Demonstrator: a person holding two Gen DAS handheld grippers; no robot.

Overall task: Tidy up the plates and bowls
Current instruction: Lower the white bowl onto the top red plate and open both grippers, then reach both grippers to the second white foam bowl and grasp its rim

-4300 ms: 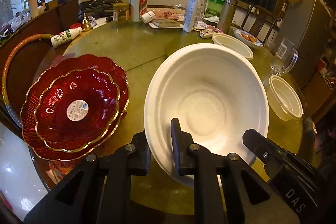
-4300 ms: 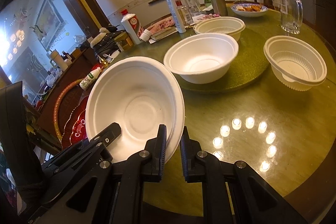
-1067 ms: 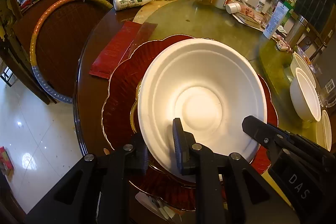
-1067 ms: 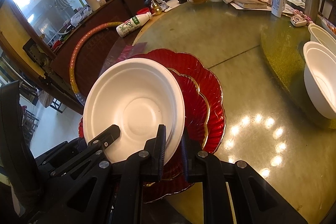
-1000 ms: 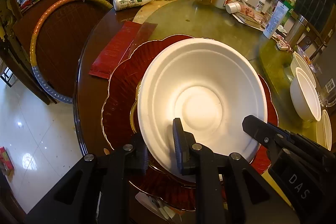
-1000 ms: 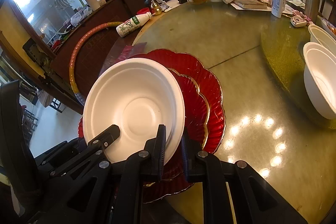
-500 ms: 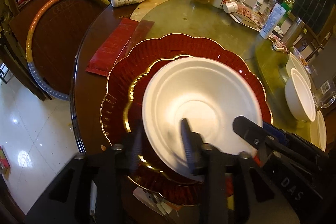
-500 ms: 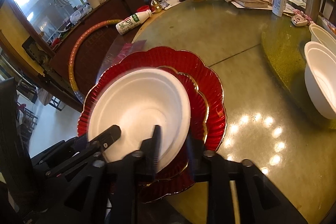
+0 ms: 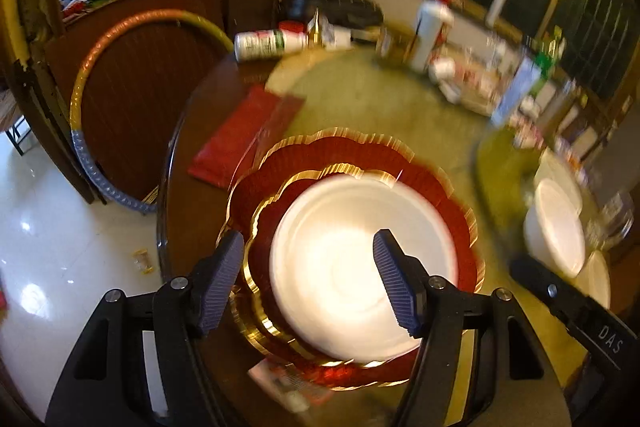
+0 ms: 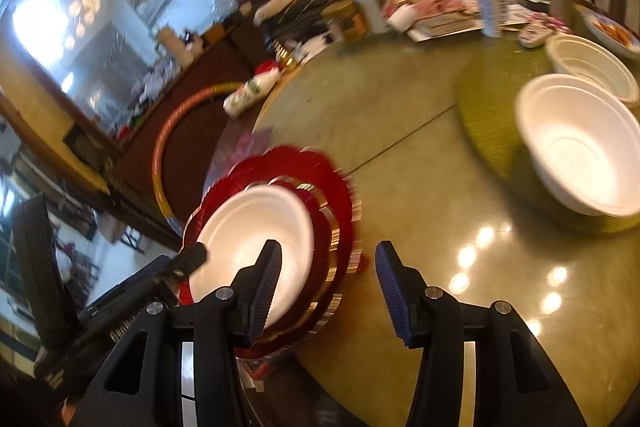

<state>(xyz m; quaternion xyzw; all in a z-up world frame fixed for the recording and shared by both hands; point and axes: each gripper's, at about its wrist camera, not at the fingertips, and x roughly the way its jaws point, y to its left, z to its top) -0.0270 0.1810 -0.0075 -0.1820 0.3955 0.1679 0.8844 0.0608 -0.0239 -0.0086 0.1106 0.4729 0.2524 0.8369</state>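
Observation:
A white foam bowl (image 9: 360,267) rests on a stack of two red gold-rimmed plates (image 9: 348,155) at the table's near edge. It also shows in the right wrist view (image 10: 256,239) on the red plates (image 10: 340,195). My left gripper (image 9: 310,283) is open and empty, its jaws spread just above the bowl's near side. My right gripper (image 10: 326,291) is open and empty, above the plates' right edge. Both views are motion-blurred.
Two more white bowls (image 10: 580,147) (image 10: 592,67) sit on a green turntable mat (image 10: 488,99) at the right. Bottles, jars and papers (image 10: 440,7) crowd the far side. A red packet (image 9: 244,135) lies by the plates. A hoop (image 9: 92,87) leans beyond the table.
Both grippers have opened and let go of the white bowl, which now sits on the red plates. Both grippers have pulled back and risen.

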